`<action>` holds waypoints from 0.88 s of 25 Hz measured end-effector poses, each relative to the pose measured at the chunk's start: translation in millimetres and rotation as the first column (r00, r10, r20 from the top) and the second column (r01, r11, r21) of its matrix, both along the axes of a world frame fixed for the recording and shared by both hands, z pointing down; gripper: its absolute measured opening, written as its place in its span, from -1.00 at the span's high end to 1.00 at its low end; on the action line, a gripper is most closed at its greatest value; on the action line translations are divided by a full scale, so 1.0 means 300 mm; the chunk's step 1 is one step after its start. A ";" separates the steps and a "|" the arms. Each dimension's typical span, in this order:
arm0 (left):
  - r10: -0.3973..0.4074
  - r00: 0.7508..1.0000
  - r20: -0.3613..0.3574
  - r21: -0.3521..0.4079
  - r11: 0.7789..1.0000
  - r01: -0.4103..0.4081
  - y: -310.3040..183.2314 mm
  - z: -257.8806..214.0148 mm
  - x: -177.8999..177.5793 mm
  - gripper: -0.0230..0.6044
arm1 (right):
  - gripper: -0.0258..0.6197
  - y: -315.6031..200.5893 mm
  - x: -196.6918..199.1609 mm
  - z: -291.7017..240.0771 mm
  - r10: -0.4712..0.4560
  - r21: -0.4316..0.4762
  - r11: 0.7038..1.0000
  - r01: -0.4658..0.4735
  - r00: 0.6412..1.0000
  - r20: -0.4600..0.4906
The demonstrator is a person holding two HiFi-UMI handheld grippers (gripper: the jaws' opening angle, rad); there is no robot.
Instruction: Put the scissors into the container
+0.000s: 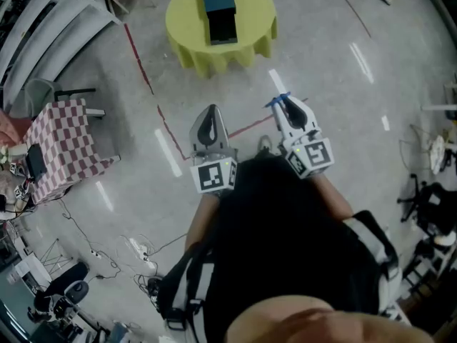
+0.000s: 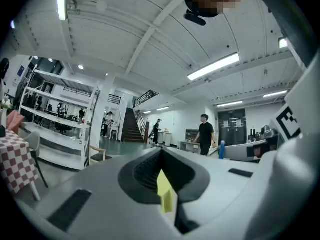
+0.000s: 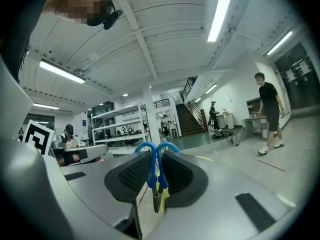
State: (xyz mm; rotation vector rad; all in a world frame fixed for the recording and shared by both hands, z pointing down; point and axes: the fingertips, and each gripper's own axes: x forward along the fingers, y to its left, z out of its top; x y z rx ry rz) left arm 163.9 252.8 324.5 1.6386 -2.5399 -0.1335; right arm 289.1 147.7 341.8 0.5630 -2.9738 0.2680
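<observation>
Both arms reach out before the chest, side by side, tipped upward. The right hand-held gripper (image 3: 156, 183) is clamped on the scissors (image 3: 152, 168): the blue handle loops poke out and the blades are buried between the pads. The left hand-held gripper (image 2: 162, 180) is closed on nothing. The container (image 1: 218, 9) sits well apart on the round yellow surface (image 1: 184, 28).

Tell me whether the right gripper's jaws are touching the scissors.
Touching. The right gripper view shows the right gripper with jaws clamped on the scissors, at their blue handles.
</observation>
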 end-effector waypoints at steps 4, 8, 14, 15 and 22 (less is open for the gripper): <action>0.003 1.000 -0.001 -0.002 1.000 -0.003 -0.004 -0.002 0.009 0.95 | 0.69 -0.001 0.003 0.009 -0.003 -0.011 1.000 0.003 1.000 0.000; 0.000 1.000 0.005 0.001 1.000 0.000 -0.016 -0.009 0.026 0.95 | 0.69 -0.010 0.010 0.018 -0.010 -0.021 1.000 0.010 1.000 -0.004; 0.004 1.000 0.012 -0.013 1.000 -0.004 -0.077 -0.005 0.069 0.95 | 0.69 -0.055 0.020 0.001 -0.041 0.004 0.999 0.041 0.999 0.000; -0.001 1.000 0.013 -0.014 1.000 0.001 -0.087 -0.006 0.073 0.94 | 0.69 -0.064 0.021 -0.001 -0.047 0.006 0.999 0.047 0.999 0.000; -0.040 0.999 0.030 -0.018 0.999 0.040 -0.176 -0.011 0.135 0.95 | 0.69 -0.145 0.056 0.011 -0.097 0.004 0.995 0.097 0.995 0.015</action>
